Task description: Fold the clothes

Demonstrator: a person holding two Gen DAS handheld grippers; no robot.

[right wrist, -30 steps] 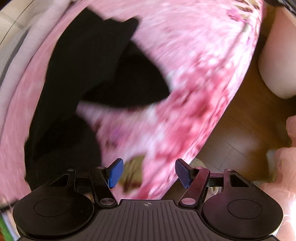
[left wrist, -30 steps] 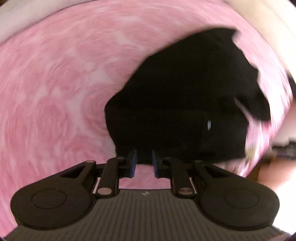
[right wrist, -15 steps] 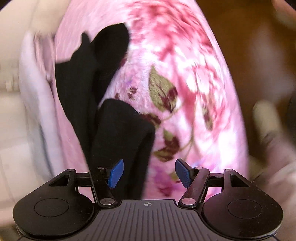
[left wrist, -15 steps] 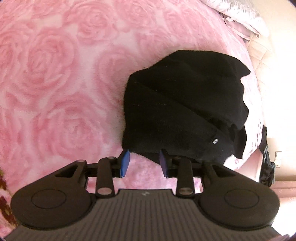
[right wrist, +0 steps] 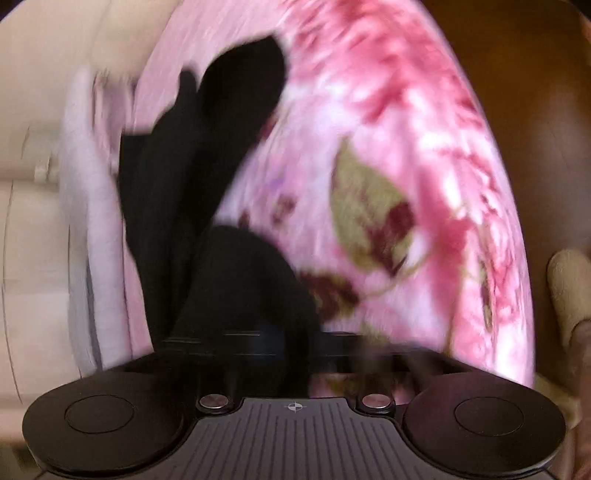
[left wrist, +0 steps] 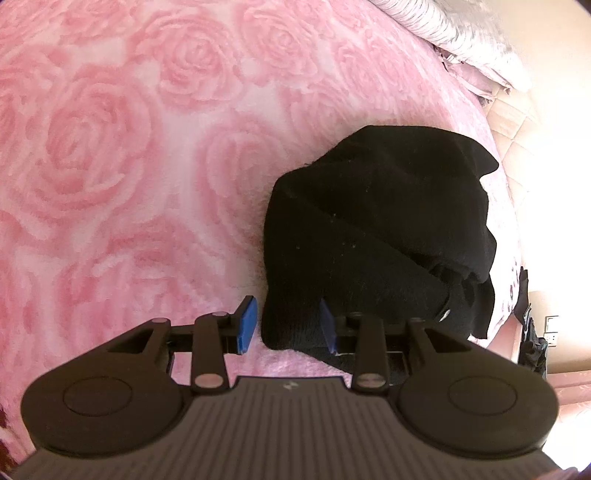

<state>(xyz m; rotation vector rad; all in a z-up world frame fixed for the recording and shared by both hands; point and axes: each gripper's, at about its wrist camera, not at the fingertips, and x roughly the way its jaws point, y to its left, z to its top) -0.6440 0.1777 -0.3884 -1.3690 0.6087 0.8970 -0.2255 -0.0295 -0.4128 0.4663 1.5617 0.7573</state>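
Observation:
A black garment (left wrist: 376, 229) lies bunched in folds on a pink rose-patterned blanket (left wrist: 129, 147). My left gripper (left wrist: 287, 326) is open, its blue pads on either side of the garment's near corner. In the right wrist view the same black garment (right wrist: 207, 206) stretches from the near edge up to the left across the blanket (right wrist: 406, 166). The right gripper's fingers are smeared by motion blur just above the garment's near end, so their state is unclear.
A pale pillow or bedding (left wrist: 461, 33) lies at the far right of the bed. The bed's edge drops to a brown wooden floor (right wrist: 517, 55) on the right. A cream headboard or wall (right wrist: 33, 184) stands at left.
The left gripper opened wider and moved in around the garment's corner. The right gripper dropped toward the garment and its fingers went from clearly open to blurred.

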